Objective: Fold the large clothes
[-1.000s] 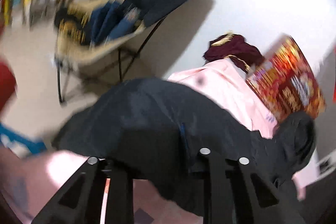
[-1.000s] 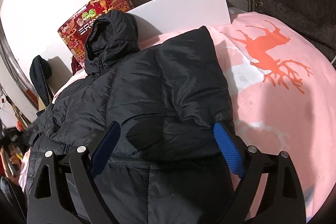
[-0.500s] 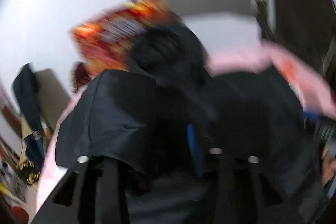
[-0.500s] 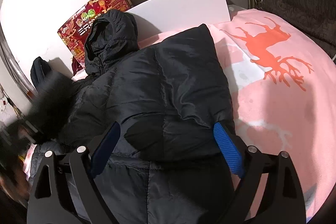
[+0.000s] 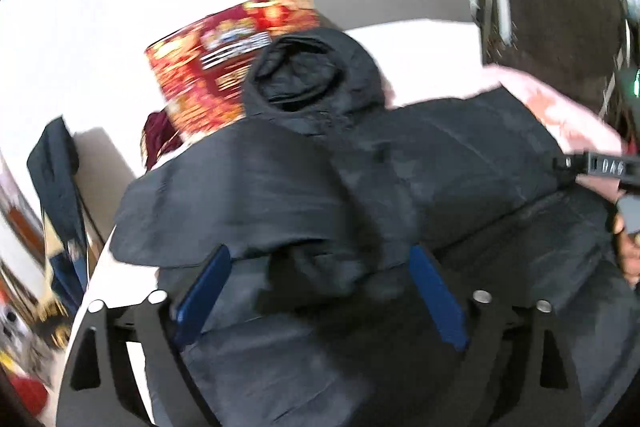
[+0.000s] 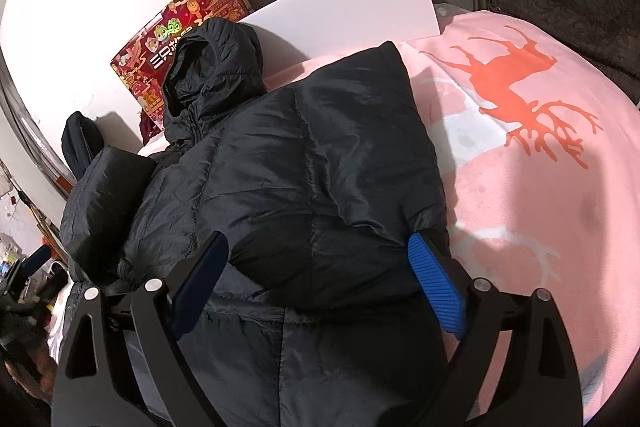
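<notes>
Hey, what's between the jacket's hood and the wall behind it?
A red printed box stands between the hood and the wall, clearest in the right wrist view.

Red printed box (image 6: 176, 43), white board (image 6: 352, 3)

The red box (image 6: 180, 39) bears three white Chinese characters, "三只松".

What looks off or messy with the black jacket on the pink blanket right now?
The black jacket is only half folded: its right sleeve lies flat across the chest, but its left sleeve is bunched unevenly beside it, and the hood is propped against the red box.
</notes>
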Motion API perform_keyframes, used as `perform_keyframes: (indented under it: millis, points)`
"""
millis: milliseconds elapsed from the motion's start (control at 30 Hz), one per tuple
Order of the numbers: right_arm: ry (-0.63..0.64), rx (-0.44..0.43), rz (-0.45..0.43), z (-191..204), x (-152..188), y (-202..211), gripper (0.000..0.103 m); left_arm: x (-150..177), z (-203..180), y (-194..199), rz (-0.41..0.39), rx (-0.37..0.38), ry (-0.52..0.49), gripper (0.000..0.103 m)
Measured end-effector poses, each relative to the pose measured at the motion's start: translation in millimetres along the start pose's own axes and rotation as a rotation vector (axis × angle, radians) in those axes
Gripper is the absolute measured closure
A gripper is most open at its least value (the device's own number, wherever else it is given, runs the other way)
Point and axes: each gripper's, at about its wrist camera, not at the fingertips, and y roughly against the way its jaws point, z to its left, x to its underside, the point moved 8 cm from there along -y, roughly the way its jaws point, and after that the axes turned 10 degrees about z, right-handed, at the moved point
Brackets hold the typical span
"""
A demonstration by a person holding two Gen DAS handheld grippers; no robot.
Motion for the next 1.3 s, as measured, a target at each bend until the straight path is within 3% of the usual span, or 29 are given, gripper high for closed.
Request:
perform_keyframes:
  millis: [167, 333, 400, 467, 567, 667, 800, 933, 1000, 1100, 1233, 1300]
  points:
    - [-0.003, 0.003, -0.027, -1.3, -1.9, 6.6, 0.014, 8.4, 83.6, 8.5, 0.038, 0.108, 0.262, 0.01]
    - [0.015, -0.002, -0.248, 10.4, -11.5, 67.2, 0.014, 7.9, 135.9, -15.6, 0.104, 0.299, 0.492, 0.01]
    - [0.025, -0.021, -0.343, 15.4, -8.5, 96.5, 0.014, 7.9, 144.4, -37.3, 0.151, 0.326, 0.551, 0.01]
    - [0.022, -0.022, -0.38, 14.4, -3.6, 109.8, 0.014, 9.2, 150.9, -53.3, 0.183, 0.326, 0.601, 0.012]
    - [-0.015, -0.043, -0.386, 8.1, -1.6, 114.1, 0.014, 0.4, 155.2, -62.7, 0.183, 0.351, 0.655, 0.03]
    - [-0.031, -0.057, -0.372, 4.7, -2.1, 112.7, 0.014, -30.0, 135.9, -53.4, 0.133, 0.302, 0.584, 0.031]
    - [-0.014, -0.039, -0.373, 7.1, -0.4, 110.7, 0.014, -84.9, 44.2, -31.0, 0.074, 0.229, 0.266, 0.031]
    - [-0.023, -0.02, -0.363, 1.3, -1.6, 106.4, 0.014, -97.2, -50.6, -24.3, 0.077, 0.221, 0.047, 0.029]
    - [-0.034, -0.017, -0.353, -3.2, -2.0, 103.9, 0.014, -90.0, -81.0, -27.9, 0.102, 0.2, -0.013, 0.027]
    - [-0.033, -0.005, -0.337, -9.8, -4.8, 99.0, 0.014, -80.3, -92.3, -24.9, 0.103, 0.204, -0.043, 0.023]
    - [-0.045, -0.005, -0.315, -17.2, -5.6, 92.4, 0.014, -77.3, -66.5, -0.3, 0.005, 0.189, -0.031, 0.004]
    - [-0.042, -0.01, -0.307, -16.2, -5.4, 89.7, 0.014, -76.6, -55.6, 13.9, -0.036, 0.204, -0.022, 0.003]
